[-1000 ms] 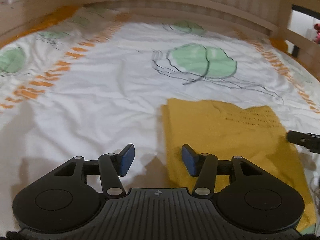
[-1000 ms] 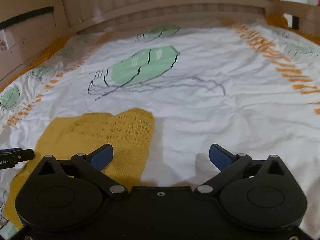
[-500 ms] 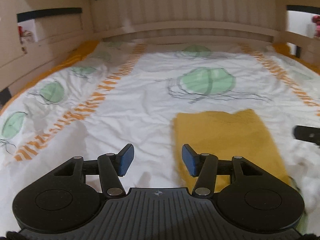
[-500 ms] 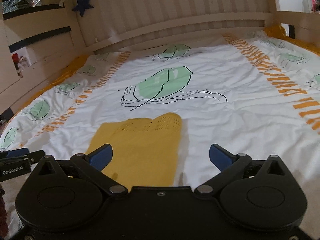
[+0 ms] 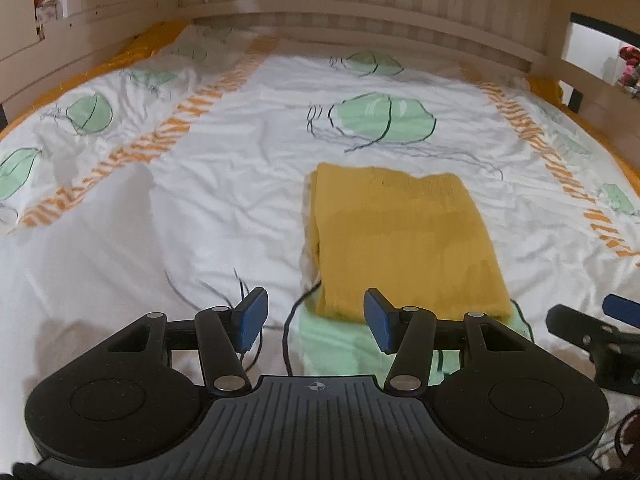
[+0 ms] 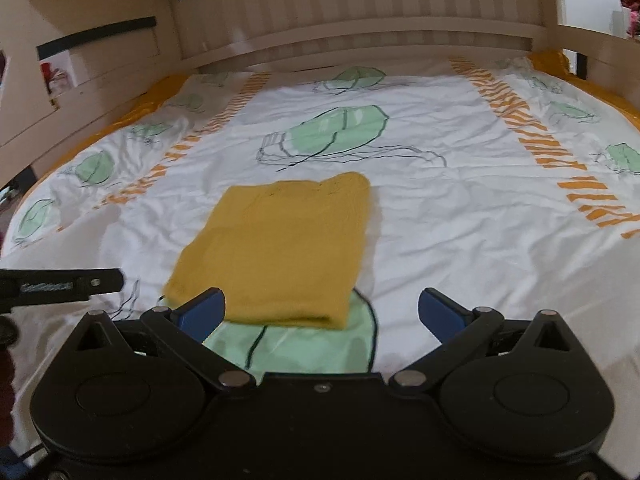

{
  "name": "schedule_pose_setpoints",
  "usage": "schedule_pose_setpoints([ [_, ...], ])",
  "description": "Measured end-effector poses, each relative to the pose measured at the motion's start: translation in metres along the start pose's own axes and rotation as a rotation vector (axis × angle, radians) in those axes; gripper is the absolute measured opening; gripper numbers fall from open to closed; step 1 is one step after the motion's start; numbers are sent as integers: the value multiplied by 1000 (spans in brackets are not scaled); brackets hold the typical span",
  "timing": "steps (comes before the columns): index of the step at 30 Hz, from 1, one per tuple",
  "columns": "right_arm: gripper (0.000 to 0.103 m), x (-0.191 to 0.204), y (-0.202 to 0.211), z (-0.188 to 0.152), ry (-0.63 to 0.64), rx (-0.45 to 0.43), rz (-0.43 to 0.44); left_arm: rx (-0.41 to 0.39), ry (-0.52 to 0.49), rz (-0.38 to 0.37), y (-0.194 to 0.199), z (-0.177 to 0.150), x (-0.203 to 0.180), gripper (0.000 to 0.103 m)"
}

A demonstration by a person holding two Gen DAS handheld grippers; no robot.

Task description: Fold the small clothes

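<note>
While our left gripper (image 5: 316, 318) and right gripper (image 6: 320, 314) hover with fingers spread, holding nothing, we see the folded yellow garment (image 6: 276, 248) flat on the leaf-print bedsheet (image 6: 460, 208), wooden headboard (image 6: 360, 4) beyond.

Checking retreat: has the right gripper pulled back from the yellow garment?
Yes. The right gripper has backed away; the yellow garment now lies wholly ahead on the bedsheet.

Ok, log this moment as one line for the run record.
yellow knit garment: folded, flat on bedspread | left gripper: open, empty | right gripper: open, empty
</note>
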State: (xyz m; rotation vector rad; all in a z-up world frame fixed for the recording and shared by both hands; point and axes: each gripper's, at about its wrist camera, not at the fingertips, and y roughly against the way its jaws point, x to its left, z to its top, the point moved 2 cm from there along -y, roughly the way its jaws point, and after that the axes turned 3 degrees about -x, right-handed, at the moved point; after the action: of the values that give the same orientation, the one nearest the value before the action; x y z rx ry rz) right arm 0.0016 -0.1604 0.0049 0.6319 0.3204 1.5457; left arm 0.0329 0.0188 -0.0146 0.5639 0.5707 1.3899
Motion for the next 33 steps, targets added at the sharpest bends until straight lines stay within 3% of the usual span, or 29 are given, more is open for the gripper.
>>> schedule_pose_setpoints([
  [3,102,5,8,-3,9,-18,-7,16,5,5,2,-5,0,51],
  [9,102,10,10,0,40,-37,-121,39,5,14,2,-11,-3,51],
  [20,102,3,0,-3,-35,22,-42,46,-29,48,6,-13,-9,51],
  [33,102,-1,-4,-3,-56,55,-48,66,-44,47,4,-15,-13,51],
])
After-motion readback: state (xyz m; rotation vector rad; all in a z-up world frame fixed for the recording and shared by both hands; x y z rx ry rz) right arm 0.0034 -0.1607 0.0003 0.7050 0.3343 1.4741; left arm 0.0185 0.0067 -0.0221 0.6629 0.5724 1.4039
